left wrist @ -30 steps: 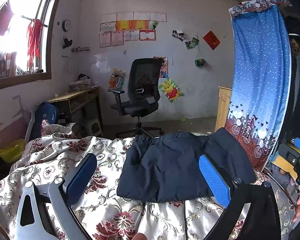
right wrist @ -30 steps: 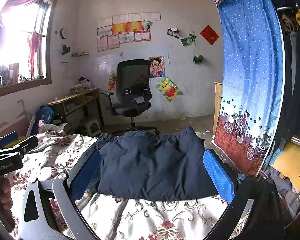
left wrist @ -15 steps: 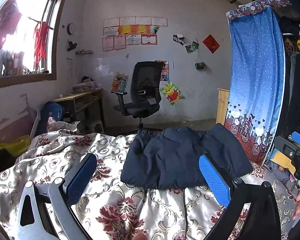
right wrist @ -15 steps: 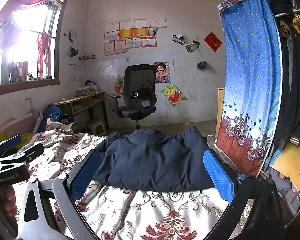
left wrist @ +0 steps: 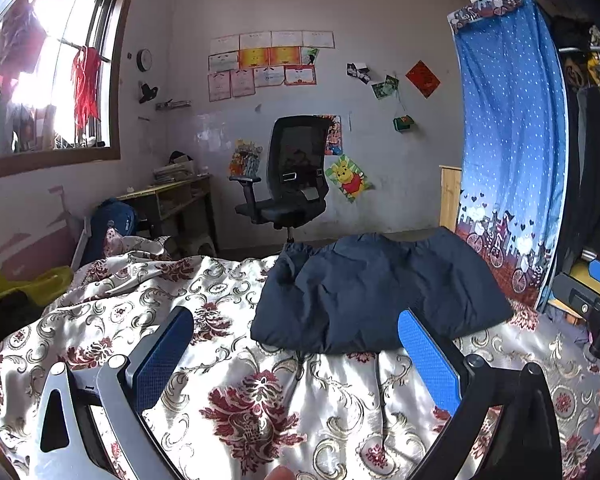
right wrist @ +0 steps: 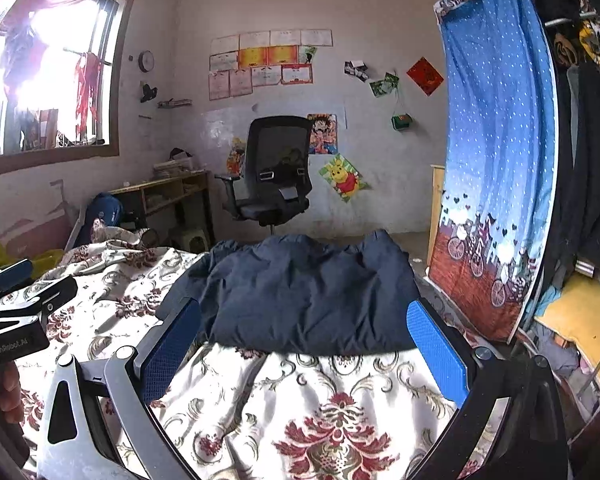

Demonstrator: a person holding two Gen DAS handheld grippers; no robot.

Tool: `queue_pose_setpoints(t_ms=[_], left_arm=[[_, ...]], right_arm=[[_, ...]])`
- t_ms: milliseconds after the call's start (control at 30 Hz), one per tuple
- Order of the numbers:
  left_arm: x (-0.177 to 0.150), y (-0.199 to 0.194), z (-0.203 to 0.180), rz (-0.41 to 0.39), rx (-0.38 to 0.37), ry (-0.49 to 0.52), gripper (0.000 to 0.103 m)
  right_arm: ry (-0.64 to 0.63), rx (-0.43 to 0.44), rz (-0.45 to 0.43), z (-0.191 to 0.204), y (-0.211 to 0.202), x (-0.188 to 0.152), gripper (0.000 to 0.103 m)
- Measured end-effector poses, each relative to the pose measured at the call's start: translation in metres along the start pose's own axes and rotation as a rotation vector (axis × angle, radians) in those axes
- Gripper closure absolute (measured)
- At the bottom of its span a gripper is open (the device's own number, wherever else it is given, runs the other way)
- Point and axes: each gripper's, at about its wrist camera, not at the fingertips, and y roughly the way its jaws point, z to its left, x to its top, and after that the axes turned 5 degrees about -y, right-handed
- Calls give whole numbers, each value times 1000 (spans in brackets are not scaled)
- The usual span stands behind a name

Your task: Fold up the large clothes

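A folded navy garment point(left wrist: 376, 296) lies on the floral bedspread point(left wrist: 260, 400) near the bed's far edge; it also shows in the right wrist view point(right wrist: 304, 296). My left gripper point(left wrist: 296, 340) is open and empty, held above the bedspread, short of the garment's near edge. My right gripper point(right wrist: 304, 332) is open and empty, its blue pads point(right wrist: 436, 352) either side of the garment's near edge, above it. The right gripper shows at the right edge of the left wrist view point(left wrist: 592, 304); the left gripper shows at the left of the right wrist view point(right wrist: 16, 312).
A black office chair point(left wrist: 292, 184) stands beyond the bed by the back wall. A wooden desk point(left wrist: 172, 200) and blue backpack point(left wrist: 112, 224) are at the left. A blue curtain point(left wrist: 508, 152) hangs at the right, with hanging clothes point(right wrist: 592, 160) behind it.
Both grippers have pulled back and risen from the garment, so it looks farther off and more bedspread shows. The garment lies still; both grippers stay open.
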Motion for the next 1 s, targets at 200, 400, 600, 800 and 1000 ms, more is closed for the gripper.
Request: queue_pose_setpoints(t_ms=[200,400,600,800,1000], left_arm=[[-14,2,2,11,14,8,0],[-24,5,5,37,26,-1,0],[-31,6,6,58,29,2,0],[-32,5,5,60,27,10,0],[-31,4,6,65,21,-4,0]], right_arm=[[4,-7,32,0,6,-14,2],[-11,8,75,1,14,-26,2],[-16,17,108,1,21,-31,2],[-14,18,109,-1,22,-31,2],[-14,19,109,0,22,-31,2]])
